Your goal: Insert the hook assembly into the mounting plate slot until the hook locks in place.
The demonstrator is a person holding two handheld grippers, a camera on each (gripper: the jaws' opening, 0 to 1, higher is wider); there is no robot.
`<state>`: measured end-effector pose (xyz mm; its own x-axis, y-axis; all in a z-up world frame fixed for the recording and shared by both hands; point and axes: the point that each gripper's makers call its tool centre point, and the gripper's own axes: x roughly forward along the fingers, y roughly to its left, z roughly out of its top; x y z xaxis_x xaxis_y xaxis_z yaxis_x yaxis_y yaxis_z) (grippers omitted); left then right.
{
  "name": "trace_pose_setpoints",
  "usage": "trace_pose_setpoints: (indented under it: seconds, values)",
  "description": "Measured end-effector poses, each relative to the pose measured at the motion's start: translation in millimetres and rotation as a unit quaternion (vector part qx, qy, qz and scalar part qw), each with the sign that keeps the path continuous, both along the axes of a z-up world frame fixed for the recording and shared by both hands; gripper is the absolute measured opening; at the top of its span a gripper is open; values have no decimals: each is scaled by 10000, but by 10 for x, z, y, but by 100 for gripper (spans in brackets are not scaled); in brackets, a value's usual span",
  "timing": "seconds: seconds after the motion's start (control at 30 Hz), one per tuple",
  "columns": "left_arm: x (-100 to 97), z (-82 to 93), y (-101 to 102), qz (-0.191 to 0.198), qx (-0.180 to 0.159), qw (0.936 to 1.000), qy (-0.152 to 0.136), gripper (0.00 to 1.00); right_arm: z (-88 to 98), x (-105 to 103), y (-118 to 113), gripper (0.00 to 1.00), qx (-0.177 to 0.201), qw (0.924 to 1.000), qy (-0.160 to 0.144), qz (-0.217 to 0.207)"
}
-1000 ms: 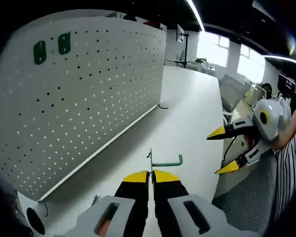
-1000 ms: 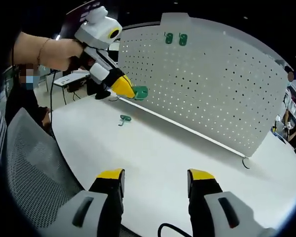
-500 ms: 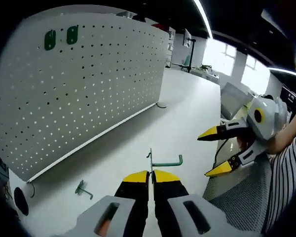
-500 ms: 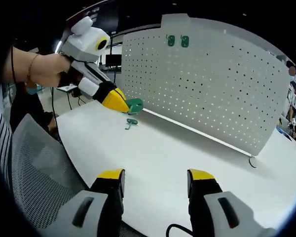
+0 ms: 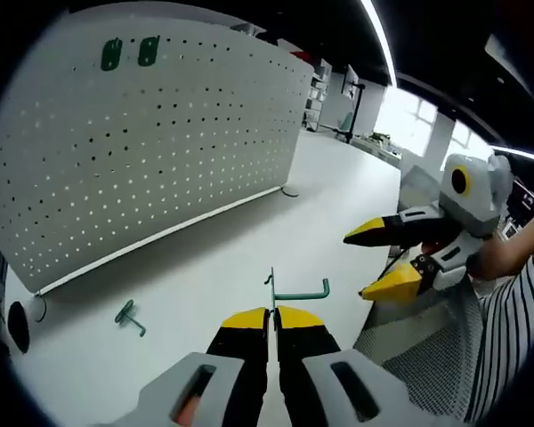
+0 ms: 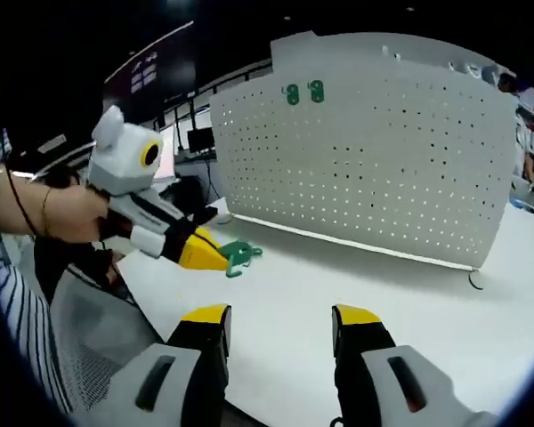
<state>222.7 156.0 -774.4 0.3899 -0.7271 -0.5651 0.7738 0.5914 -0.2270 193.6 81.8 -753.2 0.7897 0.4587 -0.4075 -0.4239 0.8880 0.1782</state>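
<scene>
- Your left gripper [image 5: 272, 313] is squeezing the green hook [image 5: 295, 293], low in the frame's middle; its thin grip is risking a twist.
- Your right gripper [image 6: 279, 317] is hanging wide apart, holding nothing.
- The pegboard [image 5: 160, 151] is sitting far off, upper left, so you could miss the slot.

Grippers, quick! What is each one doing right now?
Left gripper: closed on a green hook.
Right gripper: open, holding nothing.

A: Any words or numbers you can read?
B: None. The dark sign [image 6: 145, 75] in the upper left of the right gripper view carries pale marks, but they are too blurred to make out.
</scene>
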Motion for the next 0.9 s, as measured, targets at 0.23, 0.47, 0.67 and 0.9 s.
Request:
trace_pose_setpoints:
  seconds: [0.23,0.47,0.67,0.9]
  values:
    - [-7,124,-35,370,-672,9967,280,1,175,88,121,38,976,9949,210,-139]
    - [28,220,-70,477,-1024,9933,242,1,146,125,280,31,2077,9740,818,-383]
    - [16,272,-119,444,-1040,9935,89,1,185,178,322,26,2471,9634,853,-591]
    - [-18,305,-161,418,-1100,9931,0,1,268,252,399,23,2814,9533,888,-638]
